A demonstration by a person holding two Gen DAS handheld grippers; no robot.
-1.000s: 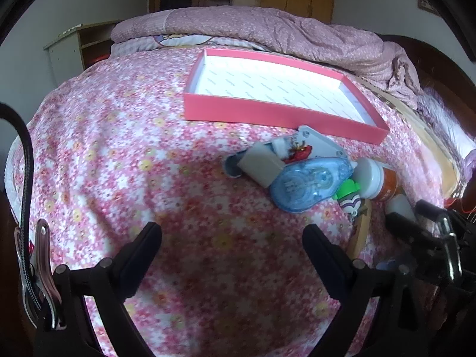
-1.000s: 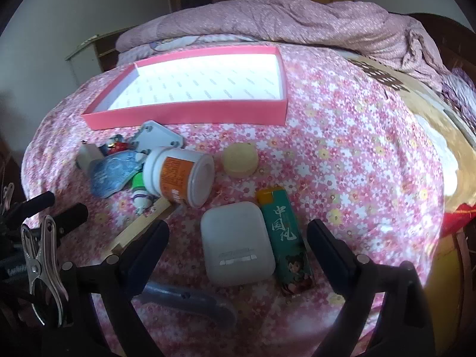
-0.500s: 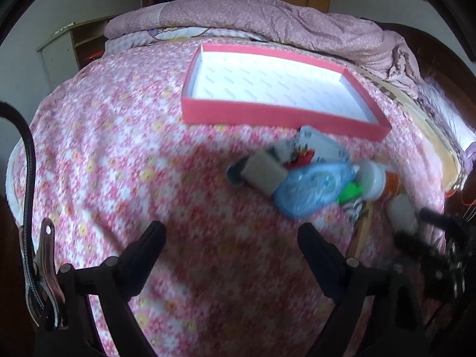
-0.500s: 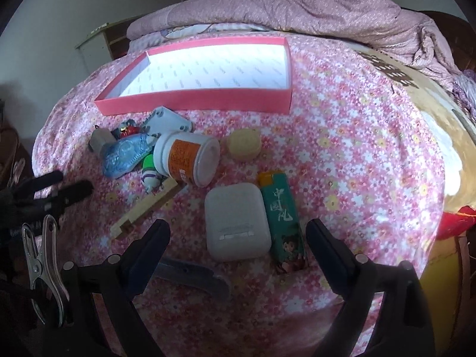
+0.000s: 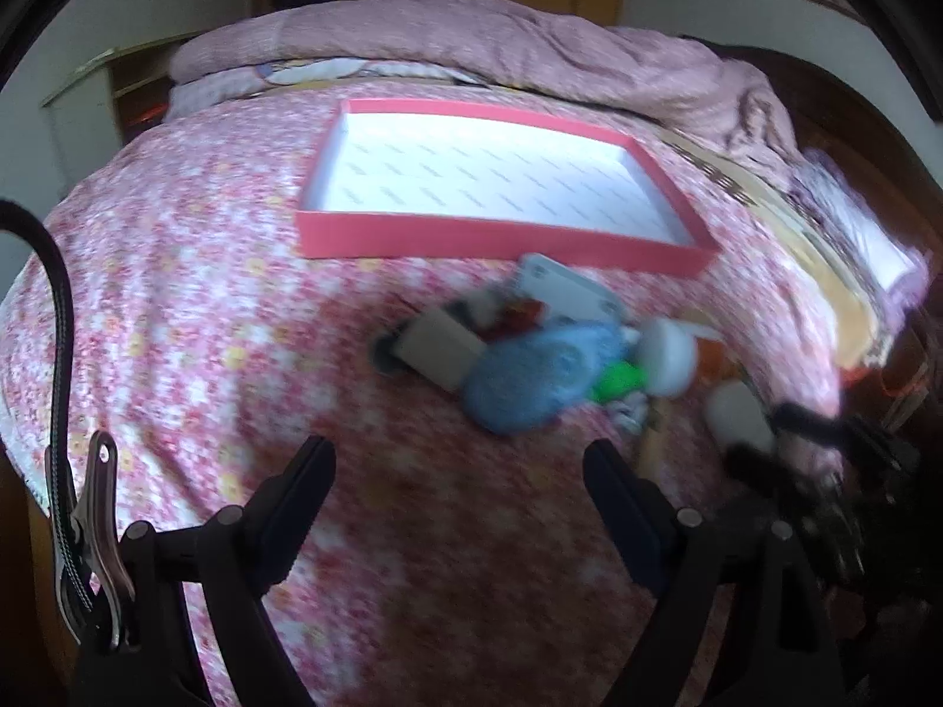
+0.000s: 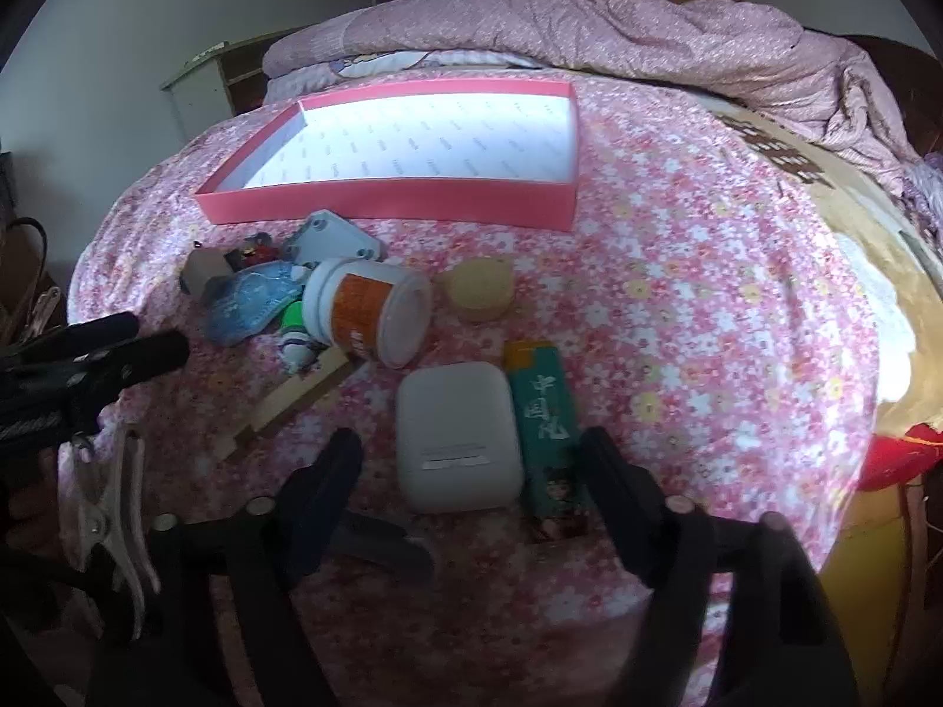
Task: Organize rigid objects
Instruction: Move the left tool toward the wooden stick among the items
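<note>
A pink tray (image 5: pixel 501 238) (image 6: pixel 389 203) with a white floor lies on the flowered bedspread, nothing in it. In front of it lies a cluster: blue tape dispenser (image 5: pixel 530 377) (image 6: pixel 250 300), grey plate (image 6: pixel 333 238), white jar with orange label (image 6: pixel 368 312), yellow round lid (image 6: pixel 477 288), wooden stick (image 6: pixel 289 403), white earbud case (image 6: pixel 457 436), green lighter (image 6: pixel 545 430). My left gripper (image 5: pixel 460 471) is open and empty, short of the cluster. My right gripper (image 6: pixel 471 459) is open, its fingers on either side of the earbud case and lighter.
A rumpled pink quilt (image 6: pixel 619 35) lies at the head of the bed. A cabinet (image 6: pixel 206 88) stands at the back left. A dark grey object (image 6: pixel 377 542) lies near the right gripper. The bed edge drops off at the right.
Both grippers have pulled back and risen a little; the left view is blurred from motion. The objects have not moved.
</note>
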